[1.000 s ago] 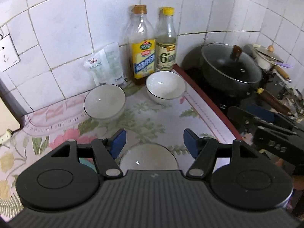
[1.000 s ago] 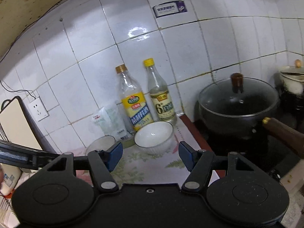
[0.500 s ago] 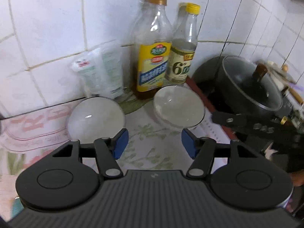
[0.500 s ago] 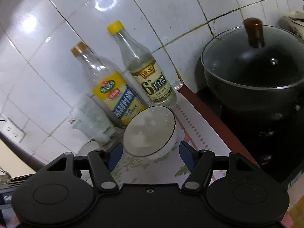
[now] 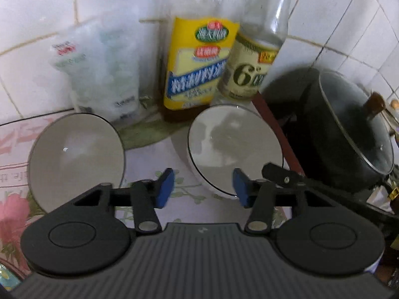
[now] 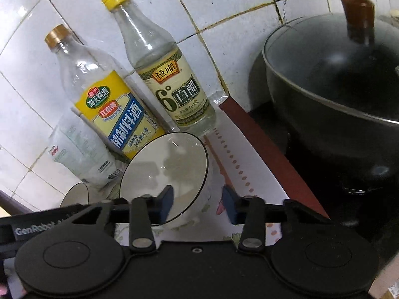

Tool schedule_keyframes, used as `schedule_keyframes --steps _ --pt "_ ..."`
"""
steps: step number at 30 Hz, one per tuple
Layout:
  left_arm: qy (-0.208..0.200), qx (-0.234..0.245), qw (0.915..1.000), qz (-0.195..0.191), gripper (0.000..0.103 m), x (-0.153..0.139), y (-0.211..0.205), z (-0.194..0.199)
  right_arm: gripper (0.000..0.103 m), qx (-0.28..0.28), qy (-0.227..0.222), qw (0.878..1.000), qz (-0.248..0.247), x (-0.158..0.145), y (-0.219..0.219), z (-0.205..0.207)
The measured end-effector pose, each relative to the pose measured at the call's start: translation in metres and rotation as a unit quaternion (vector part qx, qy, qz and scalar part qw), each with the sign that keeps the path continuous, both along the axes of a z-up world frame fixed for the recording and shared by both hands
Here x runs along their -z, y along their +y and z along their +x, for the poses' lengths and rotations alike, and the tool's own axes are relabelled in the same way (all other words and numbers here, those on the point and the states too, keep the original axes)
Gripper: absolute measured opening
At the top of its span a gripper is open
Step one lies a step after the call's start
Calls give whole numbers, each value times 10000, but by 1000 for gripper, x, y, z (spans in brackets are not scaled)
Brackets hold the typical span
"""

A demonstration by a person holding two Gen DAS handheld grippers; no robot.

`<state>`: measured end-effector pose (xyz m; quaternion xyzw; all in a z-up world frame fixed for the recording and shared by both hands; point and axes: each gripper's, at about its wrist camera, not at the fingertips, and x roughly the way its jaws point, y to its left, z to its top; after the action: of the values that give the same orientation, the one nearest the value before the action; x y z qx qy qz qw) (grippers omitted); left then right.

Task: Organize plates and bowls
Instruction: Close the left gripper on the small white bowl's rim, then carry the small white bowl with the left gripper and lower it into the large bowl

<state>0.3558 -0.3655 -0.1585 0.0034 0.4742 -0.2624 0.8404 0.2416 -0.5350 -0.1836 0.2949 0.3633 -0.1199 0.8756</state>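
bowls sit on the flowered surface [image 5: 149,154] below the bottles. in the right wrist view the right bowl [image 6: 164,172] lies just ahead of the right hand-held gripper [image 6: 197,201], its rim's right edge between the narrowing, closing jaws, not yet pinched; this hand is nearer it. in the left wrist view the left hand-held gripper [image 5: 203,189] is closing on nothing, the left bowl [image 5: 74,159] at lower left of it. both bowls look empty. lidded pot [image 6: 331,84] sits at right.
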Motion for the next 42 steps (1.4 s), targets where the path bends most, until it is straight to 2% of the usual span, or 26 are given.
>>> schedule_keyframes --steps 1,2,5,11,15,20,25,27,29,35,42 --pt "-5 -19 10000 63 43 3 -1 2 38 0 -25 10000 -29 2 -1 1" --pt "-25 -25 9999 112 39 5 -2 3 30 -8 -21 10000 -87 5 -1 3" --pt "-73 -23 9999 105 33 12 -2 7 20 -92 -45 9999 -129 9 -2 4" --pt "-141 92 9999 -33 17 14 -5 6 20 -194 -96 9996 -198 9 0 6" --pt "-249 16 9997 19 17 15 -9 3 20 -18 -113 9999 39 15 -4 8" --pt "212 -195 9993 -233 17 19 -3 15 20 -39 -170 9998 -30 15 -2 11" --pt "663 -414 9950 -629 16 31 8 18 17 -33 59 9998 170 22 -4 18" --pt "605 -410 9963 -460 15 29 8 11 15 -41 38 9999 98 22 -1 16" --pt "503 -363 9974 -372 14 24 9 2 16 -6 -14 9995 318 20 -1 9" --pt "390 -325 9965 -662 15 -12 28 -25 16 26 -201 9980 596 -6 4 -20" --pt "291 -354 9977 -502 15 -54 43 -60 16 -122 -280 9971 703 -45 19 -45"
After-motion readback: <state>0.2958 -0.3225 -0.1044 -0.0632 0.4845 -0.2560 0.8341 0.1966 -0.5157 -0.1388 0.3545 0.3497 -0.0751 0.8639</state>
